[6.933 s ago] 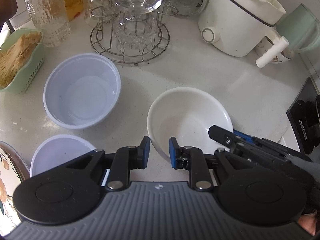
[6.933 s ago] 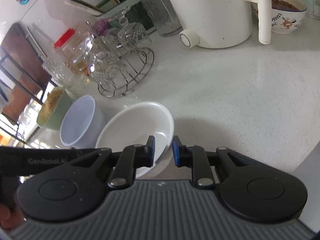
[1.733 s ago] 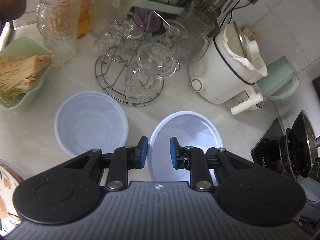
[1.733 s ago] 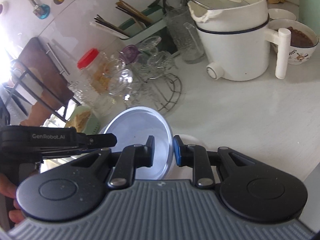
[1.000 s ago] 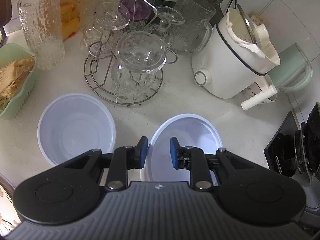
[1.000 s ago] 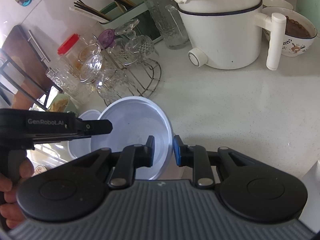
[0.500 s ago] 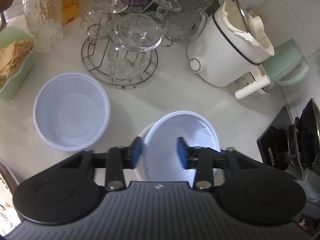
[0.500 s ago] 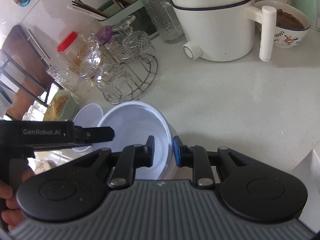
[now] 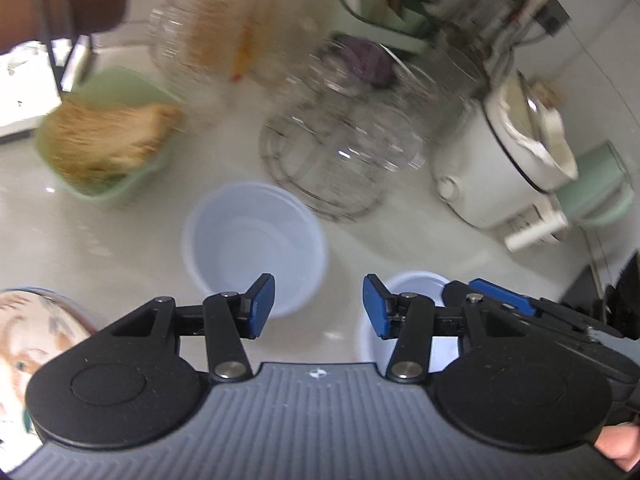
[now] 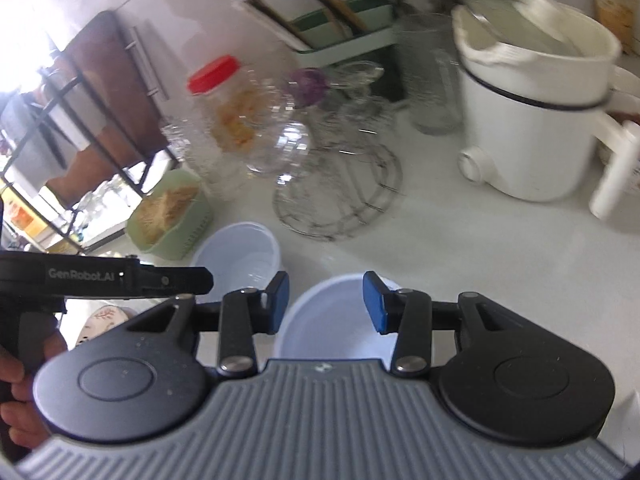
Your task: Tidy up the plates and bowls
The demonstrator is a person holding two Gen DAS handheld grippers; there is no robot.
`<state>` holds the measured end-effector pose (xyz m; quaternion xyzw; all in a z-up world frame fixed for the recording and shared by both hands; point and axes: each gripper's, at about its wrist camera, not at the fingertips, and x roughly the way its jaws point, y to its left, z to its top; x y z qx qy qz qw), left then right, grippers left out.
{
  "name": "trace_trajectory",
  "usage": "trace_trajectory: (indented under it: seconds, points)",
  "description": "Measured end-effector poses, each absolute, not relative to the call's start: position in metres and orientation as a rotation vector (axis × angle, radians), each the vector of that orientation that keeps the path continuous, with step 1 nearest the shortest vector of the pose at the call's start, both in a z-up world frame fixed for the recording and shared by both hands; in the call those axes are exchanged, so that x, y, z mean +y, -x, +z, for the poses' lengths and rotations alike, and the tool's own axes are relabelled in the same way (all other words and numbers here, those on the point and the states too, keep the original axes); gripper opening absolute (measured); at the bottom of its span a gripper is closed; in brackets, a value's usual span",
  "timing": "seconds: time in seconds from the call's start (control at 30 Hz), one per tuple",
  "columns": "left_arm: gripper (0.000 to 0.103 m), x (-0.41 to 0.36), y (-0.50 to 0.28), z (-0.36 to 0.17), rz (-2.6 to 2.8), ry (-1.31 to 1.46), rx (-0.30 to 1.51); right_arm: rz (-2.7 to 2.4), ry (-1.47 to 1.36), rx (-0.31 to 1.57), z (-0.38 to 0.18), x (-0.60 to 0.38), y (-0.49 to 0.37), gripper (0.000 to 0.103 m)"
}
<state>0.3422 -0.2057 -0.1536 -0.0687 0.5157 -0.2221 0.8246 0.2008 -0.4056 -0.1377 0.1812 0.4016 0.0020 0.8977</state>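
Blurring obscures glassware [image 9: 340, 160] beyond both open tools.

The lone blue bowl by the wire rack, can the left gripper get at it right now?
Probably yes. The left gripper is open with the blue bowl just ahead of its left finger, and nothing lies between; the wire rack stands behind the bowl.

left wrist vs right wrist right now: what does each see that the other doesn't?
Left wrist only: the patterned plate at the lower left edge and a pale green container behind the cooker.

Right wrist only: the left gripper's side, labelled GenRobot.AI, the hand holding it, and the dark metal rack at the far left.

Both: the open left gripper and right gripper, the stacked bowl, the lone blue bowl, the green basket, the glass rack, the red-lidded jar and the white cooker.
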Motion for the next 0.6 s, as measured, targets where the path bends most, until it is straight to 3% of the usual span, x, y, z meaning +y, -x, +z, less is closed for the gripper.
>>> trace_trajectory:
  seconds: [0.6]
  points:
    - [0.054, -0.150, -0.390, -0.211, -0.365, 0.220, 1.144, 0.100, -0.355, 0.926, -0.183, -0.358, -0.274, 0.043]
